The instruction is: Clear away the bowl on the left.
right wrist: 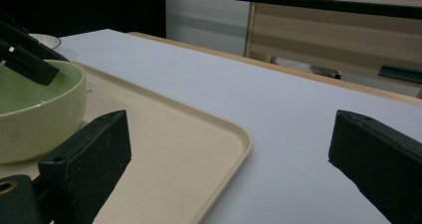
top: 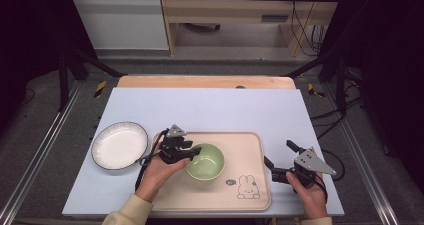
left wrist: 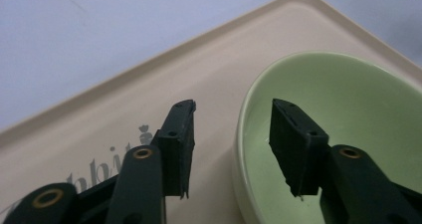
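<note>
I read the green bowl (top: 205, 161) as seated on the beige tray (top: 250, 150), left of the tray's centre, upright and with nothing visible inside it. The tray lies on the pale sheet covering the desk (top: 210, 107) and carries a small rabbit print (top: 248, 187) near its front right corner.

My left gripper (top: 194, 151) sits at the bowl's left rim. In the left gripper view its jaws straddle that rim — one jaw outside over the tray, the other inside the bowl (left wrist: 338, 129) — with a clear gap on each side of the wall, so the jaws are released and press on nothing.

My right gripper (top: 279, 159) rests past the tray's right edge, above the desk sheet. Its jaws stand wide apart with nothing between them.

A white plate (top: 120, 145) with a dark rim lies on the desk left of the tray — apart from it, and bare.
</note>
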{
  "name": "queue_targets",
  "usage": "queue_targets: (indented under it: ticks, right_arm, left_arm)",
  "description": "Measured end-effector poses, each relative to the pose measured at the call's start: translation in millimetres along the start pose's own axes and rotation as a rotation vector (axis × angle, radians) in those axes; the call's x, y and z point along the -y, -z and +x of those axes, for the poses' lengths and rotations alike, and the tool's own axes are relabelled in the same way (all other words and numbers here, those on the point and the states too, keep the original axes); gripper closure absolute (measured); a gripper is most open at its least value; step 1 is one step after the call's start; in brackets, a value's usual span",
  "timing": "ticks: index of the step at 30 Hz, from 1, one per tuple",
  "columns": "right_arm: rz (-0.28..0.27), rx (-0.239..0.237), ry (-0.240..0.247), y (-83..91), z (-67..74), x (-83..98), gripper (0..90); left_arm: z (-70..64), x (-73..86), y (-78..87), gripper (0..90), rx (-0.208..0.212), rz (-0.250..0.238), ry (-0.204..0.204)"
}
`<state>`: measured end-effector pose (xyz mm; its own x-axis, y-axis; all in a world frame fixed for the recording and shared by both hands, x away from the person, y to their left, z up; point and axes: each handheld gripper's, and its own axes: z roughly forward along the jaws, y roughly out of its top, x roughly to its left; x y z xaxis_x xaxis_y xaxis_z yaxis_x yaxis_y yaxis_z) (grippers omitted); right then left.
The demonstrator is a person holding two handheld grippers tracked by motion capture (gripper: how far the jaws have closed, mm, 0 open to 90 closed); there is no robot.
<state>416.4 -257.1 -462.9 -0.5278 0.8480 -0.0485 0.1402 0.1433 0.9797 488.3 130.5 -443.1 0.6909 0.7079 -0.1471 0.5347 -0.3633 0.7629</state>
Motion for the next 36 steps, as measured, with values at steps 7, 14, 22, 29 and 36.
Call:
queue_targets:
  ticks: [7, 14, 22, 29, 36]
  right_arm:
    - [-0.001, -0.005, 0.012, 0.6, 1.4, -1.2, 3.3]
    - [-0.005, 0.001, 0.014, 1.9, 1.1, -1.8, 3.3]
    - [-0.008, 0.002, 0.013, 2.7, 1.3, -2.6, 3.2]
    - [-0.014, 0.005, 0.011, 3.4, 0.9, -2.7, 3.2]
    - [-0.011, 0.007, 0.013, 3.2, 1.6, -2.6, 3.2]
  left_arm:
    - [-3.0, -0.2, 6.2, 32.0, 0.02, -0.061, -0.027]
    - [-3.9, -0.2, 7.1, 18.2, 0.079, -0.115, -0.08]
    - [-8.2, -5.4, 16.6, 12.4, 0.115, -0.176, -0.114]
    - [-11.8, -7.3, 18.7, 10.1, 0.13, -0.19, -0.134]
    - [-12.1, -9.5, 23.0, 9.4, 0.142, -0.216, -0.132]
